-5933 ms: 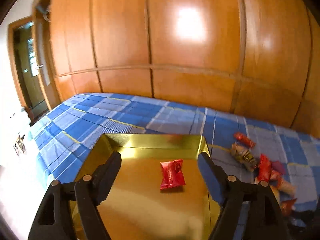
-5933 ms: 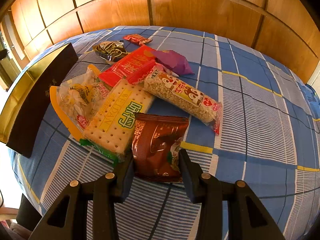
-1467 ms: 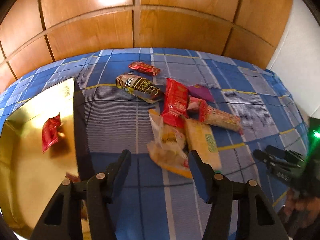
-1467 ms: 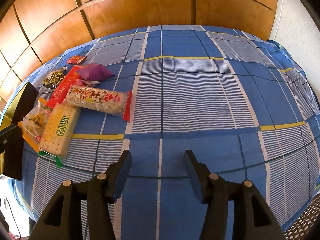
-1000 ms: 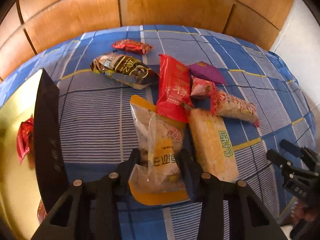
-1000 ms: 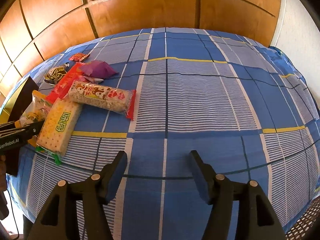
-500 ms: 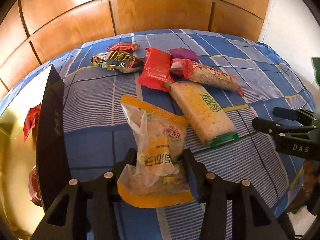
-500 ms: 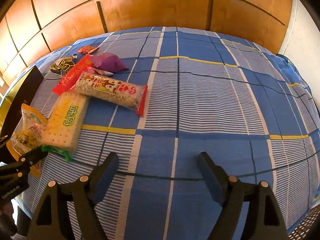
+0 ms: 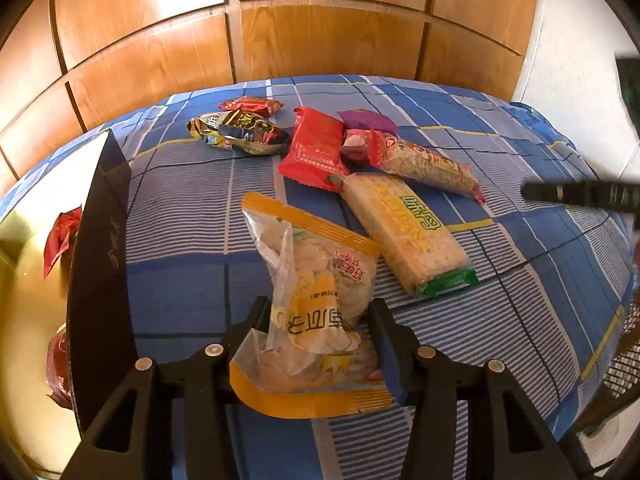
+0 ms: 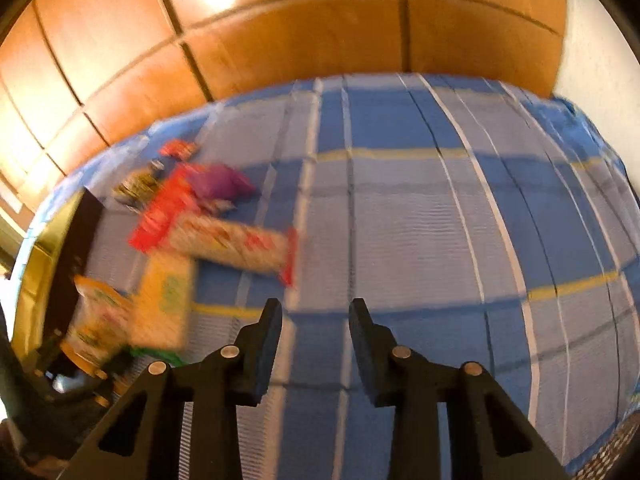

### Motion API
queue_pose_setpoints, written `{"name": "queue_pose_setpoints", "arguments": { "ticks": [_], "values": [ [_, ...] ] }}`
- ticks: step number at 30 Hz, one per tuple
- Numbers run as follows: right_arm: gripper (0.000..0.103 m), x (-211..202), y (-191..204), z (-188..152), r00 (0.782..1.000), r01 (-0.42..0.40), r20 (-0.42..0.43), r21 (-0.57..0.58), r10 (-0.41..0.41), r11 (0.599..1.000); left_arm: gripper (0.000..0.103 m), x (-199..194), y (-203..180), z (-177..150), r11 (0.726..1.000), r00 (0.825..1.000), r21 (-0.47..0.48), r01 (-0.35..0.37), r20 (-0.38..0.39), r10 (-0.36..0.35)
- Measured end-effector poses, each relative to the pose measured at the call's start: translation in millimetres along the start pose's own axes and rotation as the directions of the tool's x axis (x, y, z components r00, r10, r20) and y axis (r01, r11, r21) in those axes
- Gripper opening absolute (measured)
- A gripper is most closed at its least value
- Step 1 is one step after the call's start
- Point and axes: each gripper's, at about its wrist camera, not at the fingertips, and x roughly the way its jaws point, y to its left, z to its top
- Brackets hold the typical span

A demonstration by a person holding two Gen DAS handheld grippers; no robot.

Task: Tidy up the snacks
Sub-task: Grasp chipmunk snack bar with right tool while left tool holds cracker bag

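Observation:
My left gripper (image 9: pixel 318 308) is shut on a clear snack bag with orange edges (image 9: pixel 316 272), held tilted just above the cloth; its jaws are opening. Beside it on the left stands the gold box (image 9: pixel 24 320) with a dark side wall (image 9: pixel 100 280), holding a red packet (image 9: pixel 62 240) and a brown one (image 9: pixel 60 364). A cracker pack (image 9: pixel 404 232), a red packet (image 9: pixel 316 148), a rice bar (image 9: pixel 424 164) and other snacks lie beyond. My right gripper (image 10: pixel 316 316) hangs over bare cloth, jaws closing with nothing between them; its view is blurred.
A blue plaid cloth (image 9: pixel 520 280) covers the table, which ends at the right and near sides. A wooden panelled wall (image 9: pixel 320 40) stands behind. A purple pouch (image 9: pixel 366 120), a dark foil bag (image 9: pixel 240 134) and a small red packet (image 9: pixel 252 105) lie at the far side.
The left gripper closed on the orange-edged bag and drew it away from the pile toward me. The right gripper's jaws widened, then narrowed, and it rose.

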Motion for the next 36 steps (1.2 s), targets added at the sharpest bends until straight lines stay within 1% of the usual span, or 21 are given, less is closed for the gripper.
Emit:
{"name": "queue_pose_setpoints", "arguments": {
  "ticks": [2, 4, 7, 9, 11, 12, 13, 14, 15, 16, 17, 18, 19, 22, 23, 26, 30, 32, 33, 35, 36],
  "values": [
    [0.035, -2.8, 12.8, 11.2, 0.999, -0.042, 0.02, -0.05, 0.043, 0.998, 0.052, -0.1, -0.1, -0.4, 1.0, 1.0, 0.0, 0.0, 0.003, 0.0],
    [0.036, -1.7, 25.4, 17.8, 0.997, -0.073, 0.018, -0.113, 0.075, 0.991, 0.052, -0.2, 0.2, -0.7, 1.0, 1.0, -0.001, 0.001, 0.007, -0.001],
    [0.045, 3.2, 49.5, 24.2, 0.997, -0.068, 0.003, -0.256, 0.071, 0.964, 0.052, -0.6, 0.6, -1.8, 1.0, 1.0, -0.003, 0.003, 0.011, -0.003],
    [0.051, 12.2, 64.6, 28.9, 0.998, -0.062, -0.028, -0.368, 0.056, 0.928, 0.052, -0.6, 0.5, -1.9, 1.0, 1.0, -0.004, 0.003, 0.013, -0.003],
    [0.06, 22.0, 75.5, 34.5, 0.998, -0.057, -0.056, -0.457, 0.035, 0.888, 0.052, -0.7, 0.7, -1.9, 1.0, 1.0, -0.005, 0.005, 0.013, -0.005],
    [0.061, 25.5, 78.0, 33.7, 0.997, -0.06, -0.069, -0.487, 0.03, 0.872, 0.052, -0.7, 1.0, -1.9, 1.0, 1.0, -0.007, 0.006, 0.013, -0.006],
    [0.061, 34.1, 83.6, 36.0, 0.995, -0.072, -0.102, -0.54, 0.019, 0.838, 0.052, -0.7, 0.9, -1.9, 1.0, 1.0, -0.007, 0.006, 0.014, -0.006],
    [0.061, 40.5, 85.9, 36.9, 0.993, -0.069, -0.12, -0.577, 0.0, 0.814, 0.052, -1.0, 0.9, -2.2, 1.0, 1.0, -0.007, 0.006, 0.014, -0.006],
    [0.061, 44.8, 86.4, 36.6, 0.992, -0.06, -0.125, -0.599, -0.019, 0.798, 0.052, -1.0, 1.1, -2.1, 1.0, 1.0, -0.008, 0.006, 0.014, -0.006],
    [0.061, 53.1, 88.7, 37.9, 0.991, -0.038, -0.124, -0.637, -0.054, 0.77, 0.052, -1.0, 1.1, -2.0, 1.0, 1.0, -0.009, 0.007, 0.015, -0.006],
    [0.06, 59.3, 88.7, 39.3, 0.989, -0.031, -0.127, -0.655, -0.07, 0.755, 0.052, -1.4, 0.7, -2.5, 1.0, 1.0, -0.01, 0.006, 0.016, -0.006],
    [0.056, 62.6, 87.6, 39.7, 0.988, -0.031, -0.133, -0.661, -0.077, 0.749, 0.052, -1.1, 0.7, -2.4, 1.0, 1.0, -0.01, 0.005, 0.016, -0.005],
    [0.039, 65.7, 86.3, 39.8, 0.986, -0.039, -0.146, -0.661, -0.077, 0.749, 0.052, -1.1, 0.6, -2.4, 1.0, 1.0, -0.01, 0.004, 0.017, -0.004],
    [0.027, 60.6, 80.1, 34.6, 0.987, -0.045, -0.147, -0.64, -0.064, 0.767, 0.052, -1.0, 0.8, -2.4, 1.0, 1.0, -0.012, 0.005, 0.017, -0.005],
    [0.021, 55.6, 75.3, 31.1, 0.987, -0.052, -0.149, -0.616, -0.052, 0.786, 0.052, -0.9, 0.9, -2.3, 1.0, 1.0, -0.012, 0.005, 0.018, -0.004],
    [0.013, 38.0, 58.0, 17.8, 0.99, -0.041, -0.137, -0.534, -0.039, 0.844, 0.052, -0.7, 0.6, -2.2, 1.0, 1.0, -0.012, 0.002, 0.02, -0.002],
    [0.013, 26.7, 48.3, 1.1, 0.99, -0.036, -0.137, -0.486, -0.035, 0.873, 0.05, -1.7, 0.2, -1.6, 1.0, 1.0, -0.011, 0.0, 0.015, 0.001],
    [0.015, 25.4, 45.6, -1.0, 0.99, -0.043, -0.141, -0.461, -0.025, 0.887, 0.049, -2.8, 1.0, -0.8, 1.0, 1.0, -0.015, 0.0, 0.006, 0.0],
    [0.018, 24.0, 45.5, 0.0, 0.99, -0.047, -0.138, -0.453, -0.018, 0.89, 0.048, -3.4, 1.3, -0.7, 1.0, 1.0, -0.014, 0.0, 0.002, 0.0],
    [0.033, 22.7, 43.0, 7.1, 0.992, -0.054, -0.128, -0.429, -0.002, 0.902, 0.048, -4.9, 1.7, -0.8, 1.0, 1.0, -0.018, 0.001, -0.004, -0.001],
    [0.035, 23.0, 41.6, 12.2, 0.992, -0.057, -0.122, -0.411, 0.007, 0.91, 0.048, -5.5, 1.9, -1.2, 1.0, 1.0, -0.02, 0.002, -0.007, -0.002]
  ]
}}
